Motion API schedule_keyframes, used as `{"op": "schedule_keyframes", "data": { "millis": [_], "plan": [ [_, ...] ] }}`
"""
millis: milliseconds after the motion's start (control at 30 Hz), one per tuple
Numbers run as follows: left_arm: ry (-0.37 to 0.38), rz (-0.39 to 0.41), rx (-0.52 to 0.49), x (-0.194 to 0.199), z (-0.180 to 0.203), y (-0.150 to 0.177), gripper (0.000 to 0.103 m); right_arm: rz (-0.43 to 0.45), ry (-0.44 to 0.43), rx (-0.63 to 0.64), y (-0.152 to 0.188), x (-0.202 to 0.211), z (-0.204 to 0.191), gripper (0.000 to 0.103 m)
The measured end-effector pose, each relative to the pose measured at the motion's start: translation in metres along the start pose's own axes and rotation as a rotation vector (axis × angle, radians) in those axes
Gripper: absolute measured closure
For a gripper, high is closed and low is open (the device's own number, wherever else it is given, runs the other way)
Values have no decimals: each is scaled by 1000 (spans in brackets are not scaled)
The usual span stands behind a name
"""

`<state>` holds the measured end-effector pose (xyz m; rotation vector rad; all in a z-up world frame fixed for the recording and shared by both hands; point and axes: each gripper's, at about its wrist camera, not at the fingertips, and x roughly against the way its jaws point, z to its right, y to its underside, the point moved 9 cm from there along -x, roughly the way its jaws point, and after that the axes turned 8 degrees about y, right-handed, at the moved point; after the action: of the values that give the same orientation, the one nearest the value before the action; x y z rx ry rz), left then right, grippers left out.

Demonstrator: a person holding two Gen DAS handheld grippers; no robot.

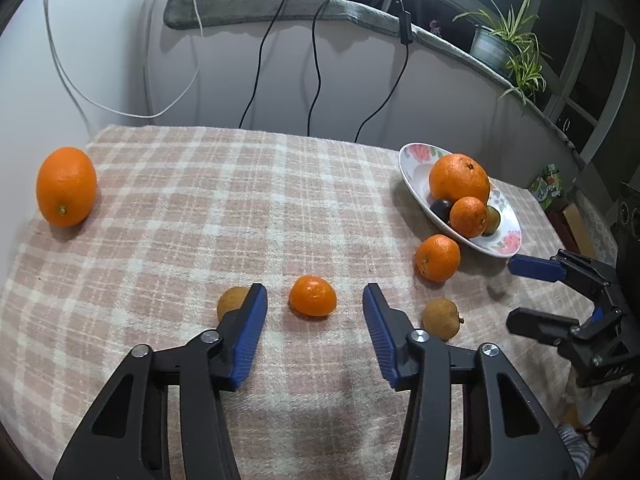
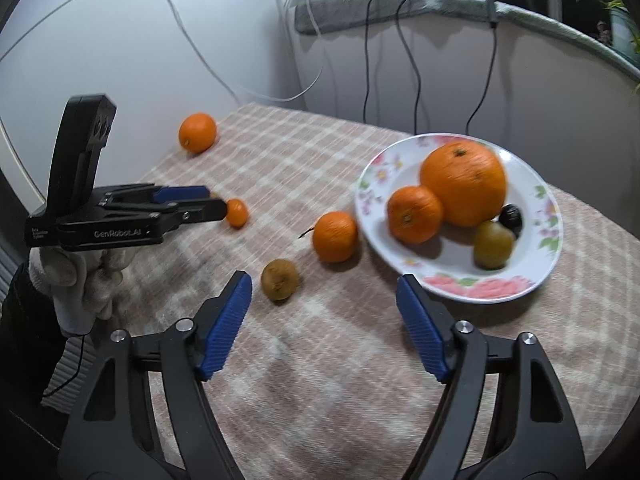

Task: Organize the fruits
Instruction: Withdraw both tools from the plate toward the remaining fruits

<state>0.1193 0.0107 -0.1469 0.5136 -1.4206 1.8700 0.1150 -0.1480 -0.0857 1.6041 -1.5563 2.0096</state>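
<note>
Inside the floral plate [image 2: 452,294] sit two oranges [image 2: 463,184] and two small dark fruits [image 2: 493,245]; both grippers' jaws gape empty.

On the checked cloth lie 1 large orange [image 1: 66,186], 2 mandarins [image 1: 437,258] [image 1: 313,295] and 2 brown fruits [image 1: 440,318] [image 1: 232,302]; the floral plate [image 2: 370,184] holds 5 fruits.

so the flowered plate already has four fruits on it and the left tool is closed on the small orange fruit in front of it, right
Not quite. The flowered plate does hold four fruits, but the left tool is not closed on the small orange fruit: the left wrist view shows the fruit lying on the cloth between its open blue fingers, clear of both.
</note>
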Motion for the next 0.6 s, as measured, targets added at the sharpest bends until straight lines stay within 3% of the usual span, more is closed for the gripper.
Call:
{"op": "schedule_keyframes", "data": {
  "millis": [167,600],
  "plan": [
    [-19,-19,-77,-5,11,1,61,-30,-26,2,2,-12,-8,40],
    [-88,-52,-165,-21,12,-1,69,-84,-59,12,5,-35,-22,55]
  ]
}}
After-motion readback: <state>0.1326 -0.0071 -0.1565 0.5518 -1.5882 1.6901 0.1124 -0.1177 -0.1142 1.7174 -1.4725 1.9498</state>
